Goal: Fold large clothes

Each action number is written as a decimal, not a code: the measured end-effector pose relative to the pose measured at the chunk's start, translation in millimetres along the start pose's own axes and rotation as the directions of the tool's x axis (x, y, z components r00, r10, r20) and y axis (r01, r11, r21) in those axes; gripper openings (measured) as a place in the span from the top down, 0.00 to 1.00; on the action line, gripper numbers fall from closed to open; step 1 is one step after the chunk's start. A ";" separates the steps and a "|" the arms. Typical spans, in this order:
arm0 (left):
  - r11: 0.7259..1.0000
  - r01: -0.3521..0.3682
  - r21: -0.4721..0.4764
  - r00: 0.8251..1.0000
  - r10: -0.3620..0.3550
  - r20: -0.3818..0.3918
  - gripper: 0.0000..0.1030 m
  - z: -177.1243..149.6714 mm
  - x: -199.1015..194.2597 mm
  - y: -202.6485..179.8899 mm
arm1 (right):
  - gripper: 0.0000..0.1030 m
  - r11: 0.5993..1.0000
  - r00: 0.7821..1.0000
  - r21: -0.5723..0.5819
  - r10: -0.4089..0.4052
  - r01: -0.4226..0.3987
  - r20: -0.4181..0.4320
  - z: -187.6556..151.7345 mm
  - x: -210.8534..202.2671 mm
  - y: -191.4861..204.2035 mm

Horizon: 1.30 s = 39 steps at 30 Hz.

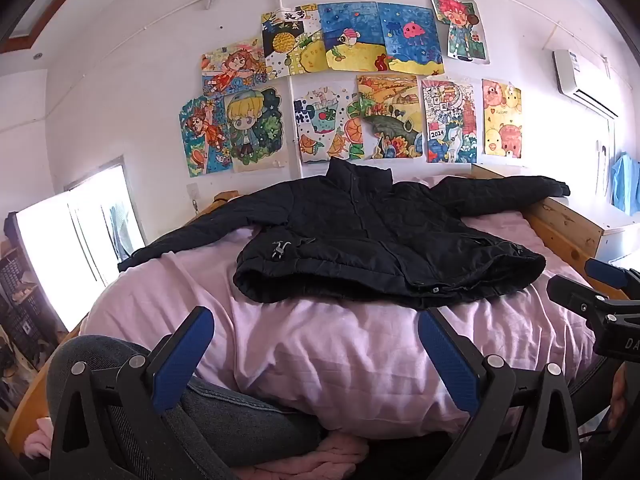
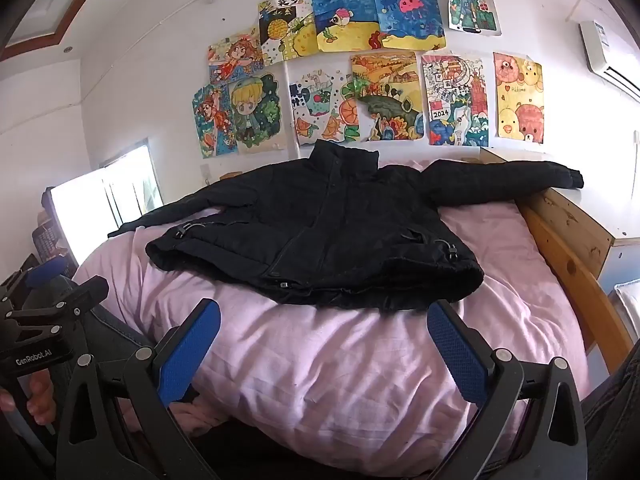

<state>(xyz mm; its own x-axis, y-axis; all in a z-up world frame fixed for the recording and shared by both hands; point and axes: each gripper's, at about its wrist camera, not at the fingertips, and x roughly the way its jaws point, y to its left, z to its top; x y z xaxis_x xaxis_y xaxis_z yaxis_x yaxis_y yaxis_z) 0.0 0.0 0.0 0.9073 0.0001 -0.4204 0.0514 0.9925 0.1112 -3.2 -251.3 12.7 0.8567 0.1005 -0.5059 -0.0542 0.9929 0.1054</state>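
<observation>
A black padded jacket point(image 1: 372, 240) lies flat and face up on a pink bed cover point(image 1: 340, 352), collar toward the wall, both sleeves spread sideways. The same jacket point(image 2: 320, 232) fills the middle of the right wrist view, its right sleeve resting on the wooden bed frame point(image 2: 568, 236). My left gripper point(image 1: 316, 324) stands open short of the jacket's hem, nothing between its blue pads. My right gripper point(image 2: 324, 320) is open too, just before the hem, holding nothing. The right gripper point(image 1: 600, 292) also shows at the right edge of the left wrist view, and the left gripper point(image 2: 48, 284) at the left edge of the right wrist view.
Colourful drawings point(image 1: 340, 84) cover the white wall behind the bed. A bright window point(image 1: 76, 240) is at the left, an air conditioner point(image 1: 580, 76) high at the right. The wooden frame point(image 1: 560, 224) borders the bed's right side. A person's knee in jeans point(image 1: 100, 360) sits at lower left.
</observation>
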 end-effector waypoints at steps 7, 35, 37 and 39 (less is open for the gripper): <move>1.000 -0.001 0.001 1.000 0.001 0.000 0.00 0.0 -0.1 -0.1 | 0.01 1.000 1.000 0.004 0.003 -0.003 -0.003 -1.3 0.9 1.3; 1.000 0.014 -0.005 1.000 -0.014 -0.002 0.00 3.0 -0.1 -1.2 | 0.01 1.000 1.000 0.014 0.007 -0.007 -0.001 -3.6 0.9 0.0; 1.000 0.015 -0.006 1.000 -0.015 -0.002 0.00 2.9 -0.2 -0.9 | 0.01 1.000 1.000 0.014 0.007 -0.007 0.000 -3.8 0.9 0.0; 1.000 0.016 -0.005 1.000 -0.016 -0.001 0.00 2.3 -0.1 -0.5 | 0.01 1.000 1.000 0.014 0.007 -0.007 -0.001 -4.0 1.1 0.1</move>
<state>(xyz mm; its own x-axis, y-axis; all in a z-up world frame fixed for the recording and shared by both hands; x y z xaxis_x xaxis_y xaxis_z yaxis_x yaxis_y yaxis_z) 0.8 -0.7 2.0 0.9059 -0.0152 -0.4233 0.0634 0.9930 0.0999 -4.3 -250.8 8.7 0.8560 0.1076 -0.5056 -0.0531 0.9912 0.1211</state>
